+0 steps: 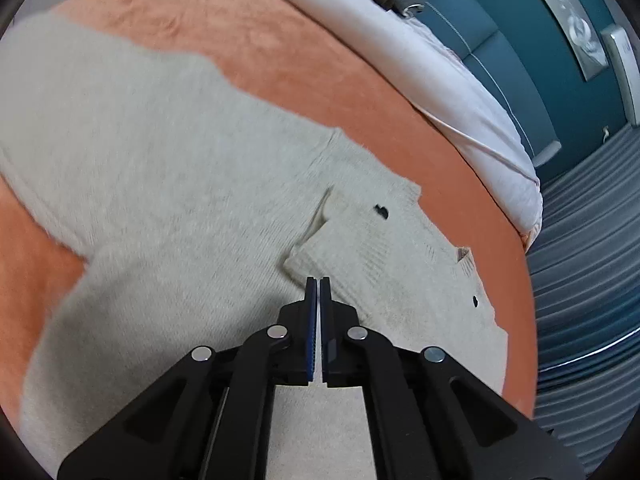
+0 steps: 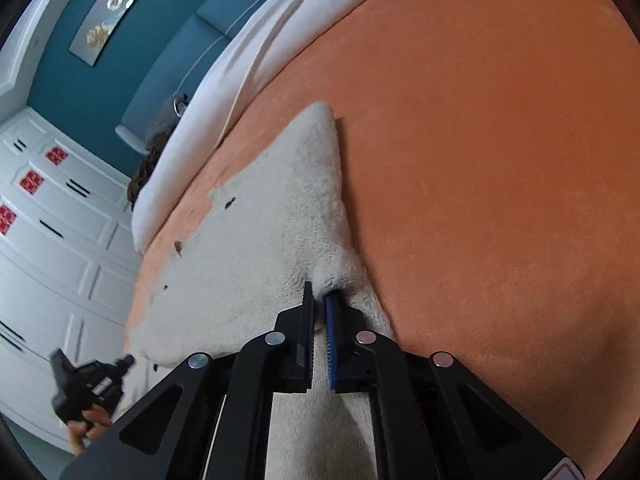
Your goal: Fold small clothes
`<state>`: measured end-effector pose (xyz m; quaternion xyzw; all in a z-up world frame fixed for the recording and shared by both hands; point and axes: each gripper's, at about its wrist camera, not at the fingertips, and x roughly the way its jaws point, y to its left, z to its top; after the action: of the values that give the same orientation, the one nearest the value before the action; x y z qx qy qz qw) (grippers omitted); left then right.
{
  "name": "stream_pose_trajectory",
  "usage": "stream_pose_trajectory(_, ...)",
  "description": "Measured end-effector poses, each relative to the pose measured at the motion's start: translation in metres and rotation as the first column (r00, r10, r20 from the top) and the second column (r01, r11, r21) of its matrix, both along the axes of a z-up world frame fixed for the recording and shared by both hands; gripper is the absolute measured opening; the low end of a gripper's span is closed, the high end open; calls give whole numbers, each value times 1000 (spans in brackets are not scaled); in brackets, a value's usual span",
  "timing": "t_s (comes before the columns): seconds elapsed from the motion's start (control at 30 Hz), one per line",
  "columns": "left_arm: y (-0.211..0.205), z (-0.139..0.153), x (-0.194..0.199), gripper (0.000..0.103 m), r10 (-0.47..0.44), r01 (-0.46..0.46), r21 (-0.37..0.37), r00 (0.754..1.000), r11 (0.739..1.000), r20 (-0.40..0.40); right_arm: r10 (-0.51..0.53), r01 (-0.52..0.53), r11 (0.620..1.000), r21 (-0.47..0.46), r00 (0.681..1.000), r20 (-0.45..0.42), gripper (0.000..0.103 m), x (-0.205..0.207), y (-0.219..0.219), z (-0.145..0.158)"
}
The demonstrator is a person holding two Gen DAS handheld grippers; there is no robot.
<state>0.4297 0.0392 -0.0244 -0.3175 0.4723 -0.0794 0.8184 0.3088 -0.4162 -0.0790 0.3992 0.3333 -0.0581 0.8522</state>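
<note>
The left gripper (image 1: 319, 280) is pinching its jaws together on the edge of the cream sweater (image 1: 168, 184), by a folded ribbed flap. The right gripper (image 2: 321, 295) is clamping a raised bunch of the same sweater. The sweater is lying spread across the orange blanket (image 2: 500, 160), beside a white pillow (image 1: 460, 92).

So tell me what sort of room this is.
Most likely a bedroom. An orange blanket covers what looks like a bed, white bedding lies against a teal padded headboard, and white panelled wardrobe doors stand alongside.
</note>
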Motion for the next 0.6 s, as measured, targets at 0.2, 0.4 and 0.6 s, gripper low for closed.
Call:
stream_pose_trajectory(0.2,-6,-10,22,75,97,-103,-136,994,985,-47,3,-2,998,-62,1000,9,5,8,14,4)
stream_pose_trajectory(0.4,-22,-6,44,8,40,-42,-210,999,977,-14,1,2,998,-62,999,54,5,-13,2,15)
stream_pose_trajectory(0.6,-14,-4,23,8,12,-10,-35,999,999,39,55,-62,989,-134,997,-56,4,-2,5,-1)
